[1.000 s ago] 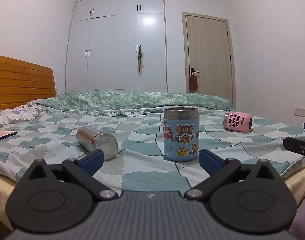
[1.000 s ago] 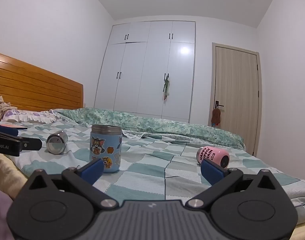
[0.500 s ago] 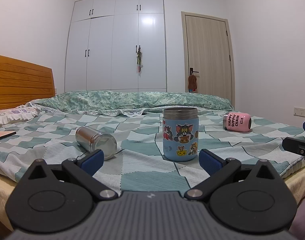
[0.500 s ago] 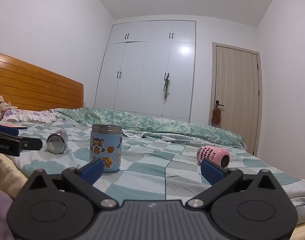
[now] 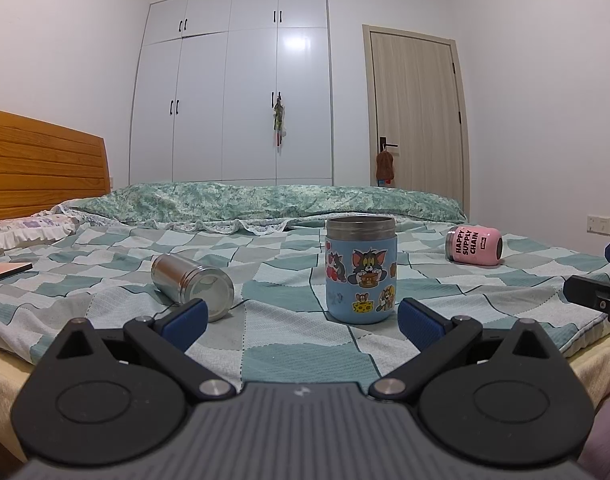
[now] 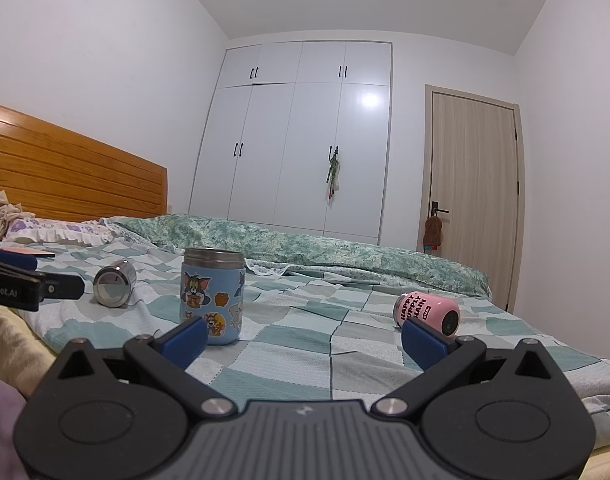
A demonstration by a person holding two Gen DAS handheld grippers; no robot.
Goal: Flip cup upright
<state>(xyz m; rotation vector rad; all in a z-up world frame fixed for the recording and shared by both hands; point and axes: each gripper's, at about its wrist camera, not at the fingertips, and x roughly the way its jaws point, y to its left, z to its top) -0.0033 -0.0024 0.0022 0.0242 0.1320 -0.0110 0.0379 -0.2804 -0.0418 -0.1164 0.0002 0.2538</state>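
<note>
Both grippers' jaws gape empty before the bed [image 5: 289, 360], pink cup [image 6: 427, 312] (steel cup [image 5: 193, 286] too) lying sideways.

Pink cup [image 5: 473, 246]: "HAPPY SUPPLY CHAIN". Left gripper [image 6: 15, 287] side, right wrist view: partial "Robot.AI".

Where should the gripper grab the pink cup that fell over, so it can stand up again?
Probably round the middle of the pink cup, with the right gripper coming down from above. The cup lies on its side on the checked bedspread, so its round wall is bare on top, and the two fingers can close across it, then tip it upright.
</note>
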